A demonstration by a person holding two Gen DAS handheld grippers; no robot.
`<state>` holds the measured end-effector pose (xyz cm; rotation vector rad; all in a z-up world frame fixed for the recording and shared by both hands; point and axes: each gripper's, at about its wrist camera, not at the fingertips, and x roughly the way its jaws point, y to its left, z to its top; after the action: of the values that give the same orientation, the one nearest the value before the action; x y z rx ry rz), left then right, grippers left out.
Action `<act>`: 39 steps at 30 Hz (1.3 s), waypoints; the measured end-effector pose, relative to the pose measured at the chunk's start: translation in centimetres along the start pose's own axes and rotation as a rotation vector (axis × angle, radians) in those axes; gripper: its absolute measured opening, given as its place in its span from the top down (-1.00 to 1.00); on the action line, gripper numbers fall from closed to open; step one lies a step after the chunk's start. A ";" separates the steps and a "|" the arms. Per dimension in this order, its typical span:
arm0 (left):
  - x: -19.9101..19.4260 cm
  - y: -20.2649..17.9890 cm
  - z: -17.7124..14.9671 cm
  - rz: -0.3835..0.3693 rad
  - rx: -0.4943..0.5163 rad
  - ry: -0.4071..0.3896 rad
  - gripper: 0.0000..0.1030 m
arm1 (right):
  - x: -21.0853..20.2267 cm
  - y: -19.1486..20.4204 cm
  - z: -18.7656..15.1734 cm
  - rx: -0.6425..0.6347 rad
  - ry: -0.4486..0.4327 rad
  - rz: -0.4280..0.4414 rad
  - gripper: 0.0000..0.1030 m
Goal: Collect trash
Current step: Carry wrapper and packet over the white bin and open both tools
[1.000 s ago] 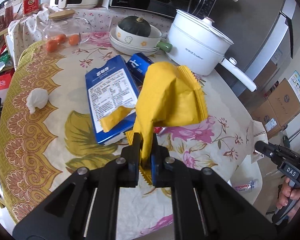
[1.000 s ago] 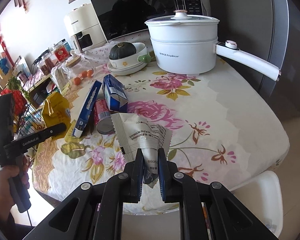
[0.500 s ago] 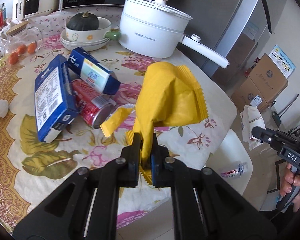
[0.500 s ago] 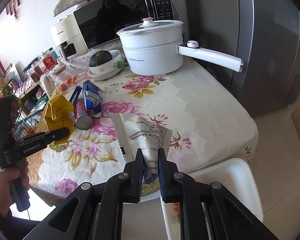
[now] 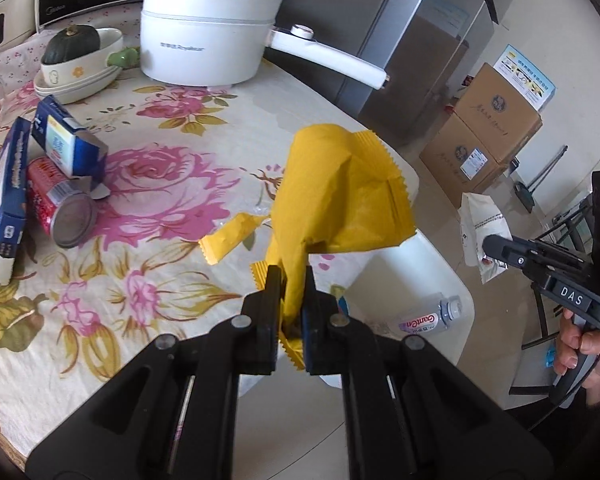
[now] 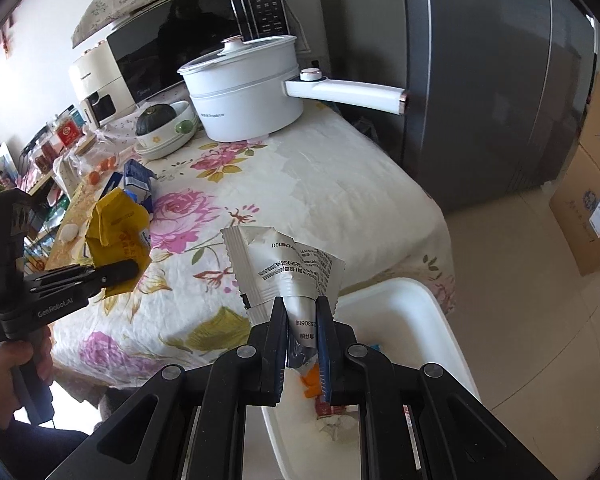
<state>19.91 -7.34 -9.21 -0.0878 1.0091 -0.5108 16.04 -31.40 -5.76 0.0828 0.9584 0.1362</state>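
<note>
My left gripper (image 5: 287, 280) is shut on a yellow snack wrapper (image 5: 340, 192) and holds it over the table's near edge, beside the white trash bin (image 5: 440, 276). My right gripper (image 6: 302, 312) is shut on a silver-white wrapper (image 6: 288, 268) and holds it above the rim of the same bin (image 6: 420, 304). Each view shows the other gripper: the right one with its wrapper (image 5: 480, 224) at the right, the left one with its yellow wrapper (image 6: 118, 236) at the left. A small yellow wrapper strip (image 5: 230, 236), a red can (image 5: 60, 208) and two blue boxes (image 5: 66, 140) lie on the table.
The bin holds a plastic bottle (image 5: 428, 320) and scraps (image 6: 332, 400). A white pot with a long handle (image 5: 208, 32) and a bowl with a squash (image 5: 80, 56) stand at the back of the floral tablecloth (image 5: 140, 280). Cardboard boxes (image 5: 488, 132) and a grey fridge (image 6: 480, 80) stand to the right.
Both grippers have swung right, away from the table's middle and toward the bin, each still holding its wrapper. The bin has come into fuller view below them.
</note>
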 end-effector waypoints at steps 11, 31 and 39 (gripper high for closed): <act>3.8 -6.5 -2.1 -0.064 0.120 0.090 0.81 | -1.6 -5.3 -2.4 0.047 0.012 -0.061 0.72; 7.3 -10.4 -4.2 -0.006 0.237 0.225 -0.65 | -0.9 -9.2 -4.8 0.093 0.095 -0.121 0.71; 6.5 -8.3 -4.0 0.049 0.208 0.210 -0.80 | -0.3 -8.5 -4.7 0.078 0.112 -0.120 0.70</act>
<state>16.34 -16.96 -14.00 0.1793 1.1538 -0.5856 12.71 -39.80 -9.32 0.0898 1.0775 -0.0075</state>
